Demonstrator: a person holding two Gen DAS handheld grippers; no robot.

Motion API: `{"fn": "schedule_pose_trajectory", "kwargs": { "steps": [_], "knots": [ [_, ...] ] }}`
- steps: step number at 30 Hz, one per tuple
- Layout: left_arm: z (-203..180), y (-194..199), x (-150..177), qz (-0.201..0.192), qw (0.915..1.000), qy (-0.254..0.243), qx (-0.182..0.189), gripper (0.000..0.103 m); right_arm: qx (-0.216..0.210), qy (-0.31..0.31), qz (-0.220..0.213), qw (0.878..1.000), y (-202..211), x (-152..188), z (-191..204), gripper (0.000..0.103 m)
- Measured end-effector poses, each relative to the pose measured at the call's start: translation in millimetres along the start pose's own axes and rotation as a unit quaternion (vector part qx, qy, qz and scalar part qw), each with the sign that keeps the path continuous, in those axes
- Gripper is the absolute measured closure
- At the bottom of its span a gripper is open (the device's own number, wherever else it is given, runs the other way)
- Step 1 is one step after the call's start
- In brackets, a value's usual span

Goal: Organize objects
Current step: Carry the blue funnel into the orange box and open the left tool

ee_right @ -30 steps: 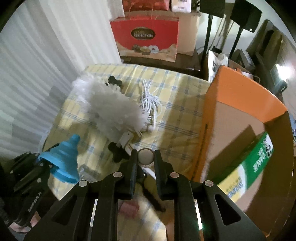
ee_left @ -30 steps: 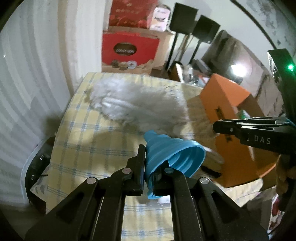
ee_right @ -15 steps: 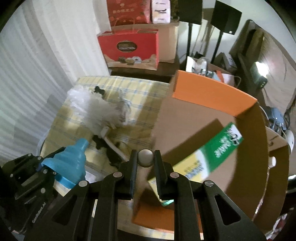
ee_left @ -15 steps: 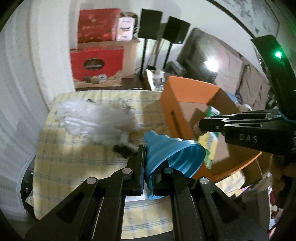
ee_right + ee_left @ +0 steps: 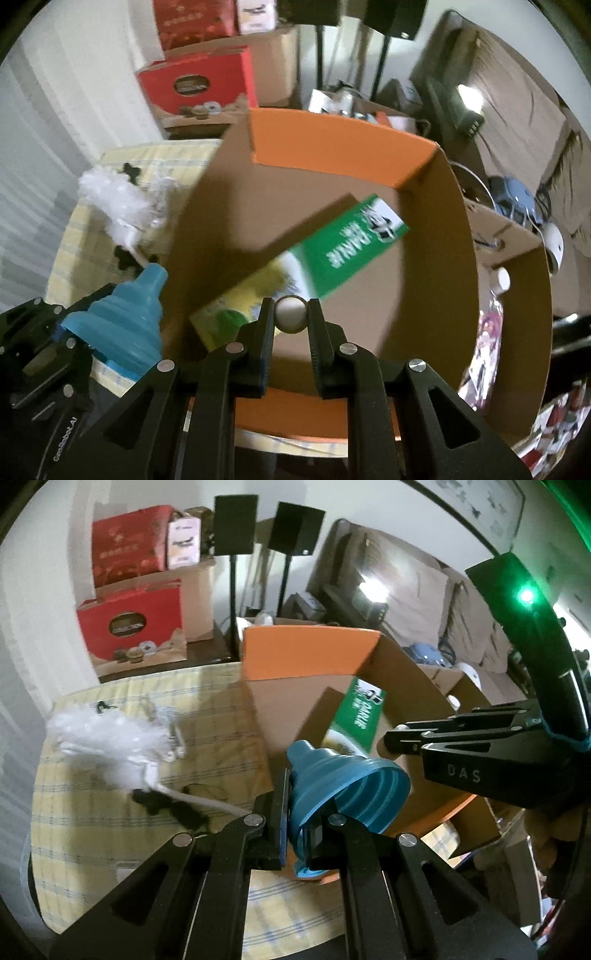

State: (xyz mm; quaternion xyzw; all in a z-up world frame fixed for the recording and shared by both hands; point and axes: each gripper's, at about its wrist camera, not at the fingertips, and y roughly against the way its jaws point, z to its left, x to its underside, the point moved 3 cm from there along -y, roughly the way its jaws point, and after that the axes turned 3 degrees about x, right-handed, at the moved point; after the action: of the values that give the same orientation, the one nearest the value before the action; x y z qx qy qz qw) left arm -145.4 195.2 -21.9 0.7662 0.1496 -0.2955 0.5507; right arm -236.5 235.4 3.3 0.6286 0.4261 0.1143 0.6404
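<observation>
Left gripper pinches the blue funnel, right gripper the white ball; both should release low inside the orange box.

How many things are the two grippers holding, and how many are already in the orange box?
Held, blue funnel in left gripper: 1
Held, white ball in right gripper: 1
In the orange box, green carton: 1
Total: 3
</observation>
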Motion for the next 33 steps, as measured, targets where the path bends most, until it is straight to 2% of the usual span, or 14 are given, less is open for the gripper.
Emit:
{"fn": "schedule_pose_trajectory", "kwargs": {
  "steps": [14,20,24,25,26,28,33],
  "knots": [
    [-54,-46,-1,0.028,0.9989,-0.038,0.000,0.098,0.022,-0.051,0.037,0.998,-26,22,-60,0.087],
    [-67,-64,5,0.050,0.9976,-0.049,0.000,0.098,0.026,-0.062,0.053,0.996,-37,33,-71,0.087],
    [-67,-72,7,0.055,0.9970,-0.052,-0.013,0.096,0.022,-0.075,0.060,0.995,-42,37,-79,0.086],
    [-66,-73,7,0.055,0.9972,-0.049,-0.016,0.091,0.022,-0.078,0.061,0.995,-42,37,-80,0.086],
    [-64,-72,7,0.054,0.9974,-0.045,-0.016,0.081,0.023,-0.080,0.061,0.995,-42,37,-81,0.086],
    [-59,-68,6,0.051,0.9979,-0.035,-0.019,0.066,0.027,-0.082,0.056,0.995,-40,37,-82,0.076],
    [-47,-49,0,0.034,0.9992,-0.021,-0.006,0.058,0.025,-0.083,0.036,0.996,-25,32,-79,0.073]
  ]
}}
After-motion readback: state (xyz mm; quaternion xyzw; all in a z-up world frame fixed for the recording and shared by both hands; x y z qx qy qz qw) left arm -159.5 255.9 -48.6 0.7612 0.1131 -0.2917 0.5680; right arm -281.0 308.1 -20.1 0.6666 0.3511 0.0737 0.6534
